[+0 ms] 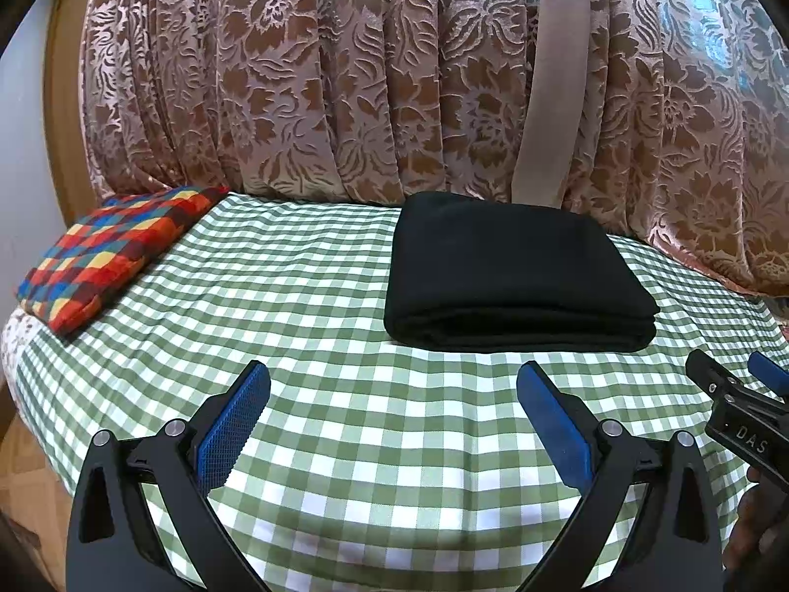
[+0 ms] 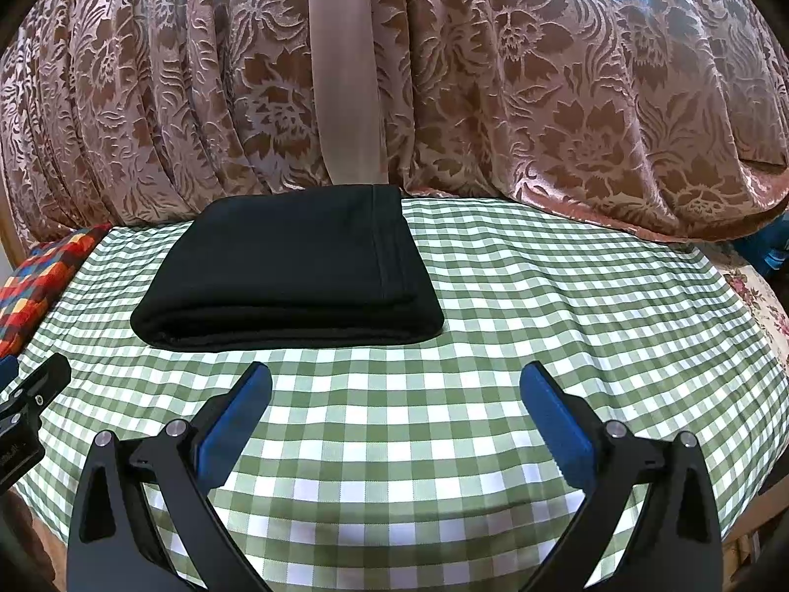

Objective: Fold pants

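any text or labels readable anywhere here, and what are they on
"DAS": white letters on the black body of the right gripper, seen at the right edge of the left wrist view; the word may run on out of sight.
A small pale marking on the left gripper body in the right wrist view: too blurred to read.

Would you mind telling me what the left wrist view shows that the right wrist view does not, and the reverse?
Only the left wrist view shows the whole patchwork cushion, a strip of wooden floor and the marking DAS on the right hand-held gripper. Only the right wrist view shows the stitched hem along the pants and a floral cloth at the far right edge. Both show the black pants folded on the green checked cloth before the floral curtain, with each hand-held gripper, including the left, open and holding nothing.
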{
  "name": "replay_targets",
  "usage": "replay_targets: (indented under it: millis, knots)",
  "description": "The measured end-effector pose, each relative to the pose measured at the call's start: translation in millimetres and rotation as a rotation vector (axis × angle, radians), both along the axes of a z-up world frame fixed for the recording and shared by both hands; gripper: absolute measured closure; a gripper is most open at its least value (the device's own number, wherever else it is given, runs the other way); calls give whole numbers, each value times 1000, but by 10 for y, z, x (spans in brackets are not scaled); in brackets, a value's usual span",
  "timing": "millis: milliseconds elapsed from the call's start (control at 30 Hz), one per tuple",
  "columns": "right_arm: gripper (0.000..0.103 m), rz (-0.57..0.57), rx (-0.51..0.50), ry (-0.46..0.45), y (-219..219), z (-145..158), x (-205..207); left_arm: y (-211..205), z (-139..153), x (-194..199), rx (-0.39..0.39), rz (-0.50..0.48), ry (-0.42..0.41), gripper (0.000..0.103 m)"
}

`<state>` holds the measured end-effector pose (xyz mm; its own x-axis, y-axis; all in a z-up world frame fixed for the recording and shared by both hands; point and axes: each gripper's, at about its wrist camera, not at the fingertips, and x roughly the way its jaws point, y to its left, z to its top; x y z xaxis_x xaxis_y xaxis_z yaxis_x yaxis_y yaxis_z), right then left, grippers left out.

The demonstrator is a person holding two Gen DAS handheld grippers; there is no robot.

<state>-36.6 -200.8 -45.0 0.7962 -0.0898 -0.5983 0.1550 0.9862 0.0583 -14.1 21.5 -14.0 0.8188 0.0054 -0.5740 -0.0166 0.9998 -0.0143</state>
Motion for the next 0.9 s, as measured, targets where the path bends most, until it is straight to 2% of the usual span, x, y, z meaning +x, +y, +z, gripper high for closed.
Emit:
replay_targets:
  millis: [800, 900]
  knots:
    - [2, 11, -5, 12, 42, -24, 20, -15, 16, 4, -8, -11, 10, 4]
    - [2, 12, -7, 20, 41, -43, 34, -13, 13, -22, 1, 0, -11, 4]
